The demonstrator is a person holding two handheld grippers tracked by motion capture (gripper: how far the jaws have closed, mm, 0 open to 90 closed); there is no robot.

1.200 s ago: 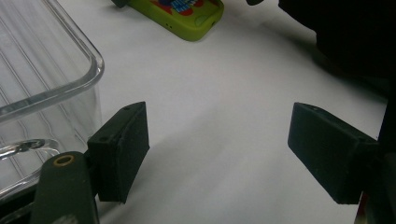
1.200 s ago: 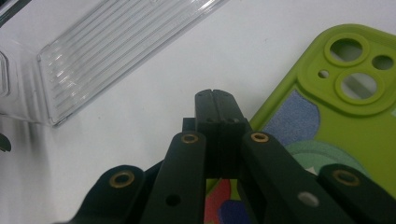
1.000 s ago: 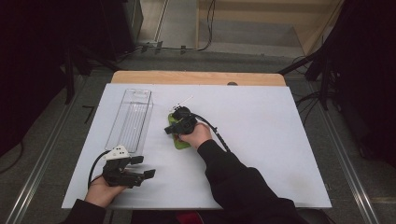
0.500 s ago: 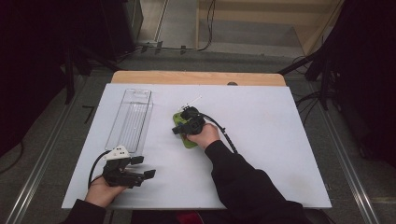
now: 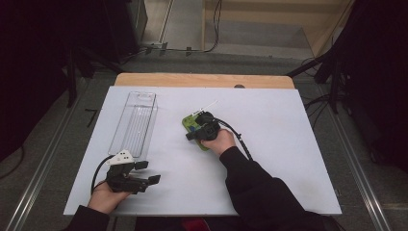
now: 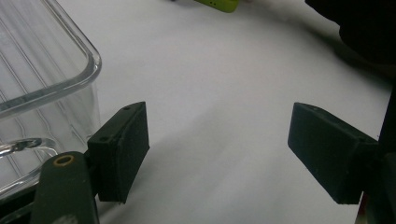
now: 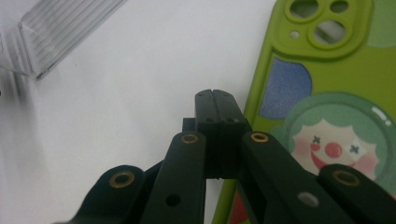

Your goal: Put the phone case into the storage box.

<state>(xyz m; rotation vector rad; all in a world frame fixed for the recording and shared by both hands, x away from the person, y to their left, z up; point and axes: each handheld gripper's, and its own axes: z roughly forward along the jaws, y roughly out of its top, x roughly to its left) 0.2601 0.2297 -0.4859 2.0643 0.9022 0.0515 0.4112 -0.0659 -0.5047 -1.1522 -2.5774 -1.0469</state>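
High view shows a green phone case at worktop centre, the right gripper pressed shut at its nine-o'clock edge. Probably light, rubbery, flexible; best pinched by an edge. Left gripper gapes wide, empty, near seven o'clock.

Both tongs are black with brass-ringed screws; left tongs carry a grey plate; black sleeves.
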